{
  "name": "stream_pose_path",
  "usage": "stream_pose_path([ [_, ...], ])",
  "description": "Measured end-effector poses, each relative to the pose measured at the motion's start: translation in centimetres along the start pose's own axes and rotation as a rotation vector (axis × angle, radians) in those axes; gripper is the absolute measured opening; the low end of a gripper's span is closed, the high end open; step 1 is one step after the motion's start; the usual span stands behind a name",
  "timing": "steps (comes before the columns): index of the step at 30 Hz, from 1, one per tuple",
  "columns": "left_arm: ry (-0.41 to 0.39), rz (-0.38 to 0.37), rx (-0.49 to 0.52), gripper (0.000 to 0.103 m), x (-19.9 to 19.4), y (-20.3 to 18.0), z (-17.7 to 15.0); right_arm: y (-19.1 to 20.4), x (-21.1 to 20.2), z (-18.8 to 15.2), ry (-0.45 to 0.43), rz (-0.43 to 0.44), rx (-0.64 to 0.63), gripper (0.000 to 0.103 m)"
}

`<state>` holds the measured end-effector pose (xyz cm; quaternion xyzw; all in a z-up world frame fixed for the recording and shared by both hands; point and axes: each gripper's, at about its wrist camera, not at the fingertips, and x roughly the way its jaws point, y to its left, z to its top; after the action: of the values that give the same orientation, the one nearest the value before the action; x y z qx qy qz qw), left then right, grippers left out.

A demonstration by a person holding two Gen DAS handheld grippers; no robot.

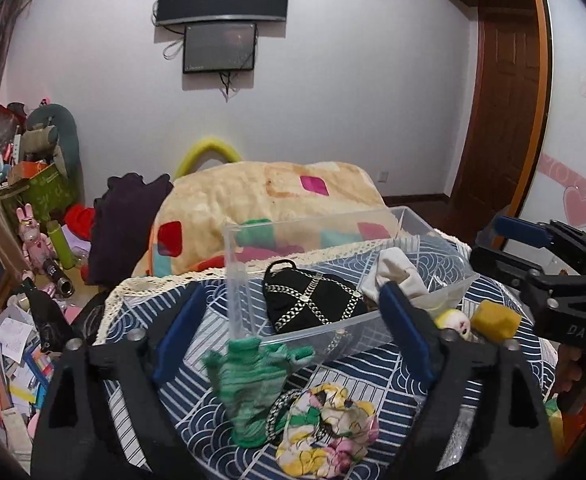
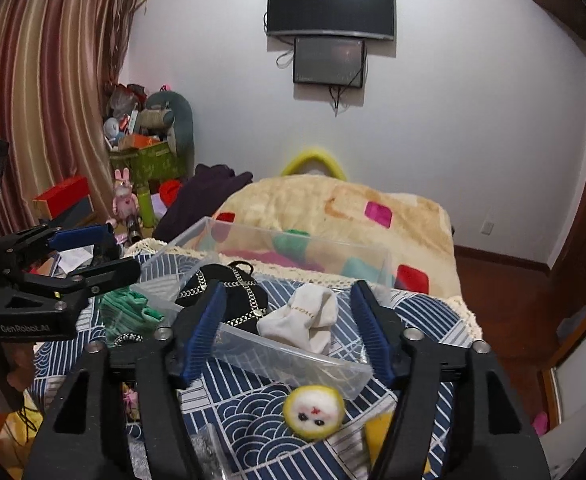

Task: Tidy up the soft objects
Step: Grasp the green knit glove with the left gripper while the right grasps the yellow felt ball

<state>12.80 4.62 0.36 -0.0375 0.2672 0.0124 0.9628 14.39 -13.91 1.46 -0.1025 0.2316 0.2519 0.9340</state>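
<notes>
**Two open grippers over a bed with a clear bin and scattered soft items**

Left gripper [image 1: 289,316]: jaws spread wide, holding nothing, poised above the patterned blue bedspread [image 1: 197,320]. Between its fingers lie a green knitted glove [image 1: 249,388] and, just beside it and nearer the camera, a floral cloth [image 1: 329,424]. A clear plastic bin [image 1: 333,332] rests on the bedspread beyond them; inside it sit a black chain-trimmed pouch [image 1: 313,300] and a white sock [image 1: 397,276], side by side.

Right gripper [image 2: 289,328]: jaws likewise wide apart and empty, aimed at the bin [image 2: 293,356], where the sock [image 2: 305,316] and pouch [image 2: 229,296] appear between the fingers. A small yellow plush face [image 2: 313,411] lies on the bedspread just outside the bin's near wall, with a yellow sponge block [image 1: 495,320] touching or just beside it. A cream blanket [image 2: 333,208] is heaped behind the bin.
</notes>
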Motion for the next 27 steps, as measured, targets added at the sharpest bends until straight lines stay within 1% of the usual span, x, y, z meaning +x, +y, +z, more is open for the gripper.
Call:
stream_pose_path([
  [1, -0.013, 0.007, -0.007, 0.098, -0.6, 0.3, -0.1, 0.0, -0.4, -0.1, -0.010, -0.006, -0.001, 0.074],
  [2, -0.021, 0.012, -0.011, 0.098, -0.9, 0.4, -0.3, 0.0, -0.7, -0.2, -0.020, -0.012, -0.001, 0.075],
  [6, -0.029, 0.035, -0.021, 0.099, -1.9, 1.5, -1.3, -0.2, -1.3, -0.8, -0.028, -0.019, 0.004, 0.076],
  [11, 0.034, 0.060, -0.035, 0.099, -1.0, 2.7, -3.7, -0.8, -1.2, -2.5, 0.003, -0.023, 0.022, 0.077],
  [14, 0.069, 0.091, -0.037, 0.099, 0.0, 3.2, -5.1, -0.9, -0.6, -3.7, 0.041, -0.026, 0.023, 0.077],
  [16, 0.086, 0.098, -0.044, 0.098, 0.5, 3.7, -5.7, -0.9, -0.1, -4.7, 0.074, -0.030, 0.015, 0.077],
  [17, 0.096, 0.096, -0.055, 0.097, 0.7, 4.0, -6.0, -0.9, 0.1, -5.0, 0.083, -0.031, 0.012, 0.077],
  [19, 0.114, 0.073, -0.081, 0.086, 1.3, 4.6, -6.4, -1.1, 0.7, -5.8, 0.112, -0.034, 0.014, 0.077],
  [21, 0.137, 0.056, -0.090, 0.079, 1.9, 4.9, -6.6, -1.5, 1.4, -6.5, 0.141, -0.029, 0.028, 0.077],
  [24, 0.160, 0.049, -0.095, 0.072, 2.9, 5.1, -6.8, -2.1, 2.3, -6.9, 0.173, -0.024, 0.048, 0.077],
  [27, 0.186, 0.018, -0.109, 0.063, 3.8, 5.2, -7.0, -2.4, 2.8, -7.2, 0.192, -0.018, 0.053, 0.077],
])
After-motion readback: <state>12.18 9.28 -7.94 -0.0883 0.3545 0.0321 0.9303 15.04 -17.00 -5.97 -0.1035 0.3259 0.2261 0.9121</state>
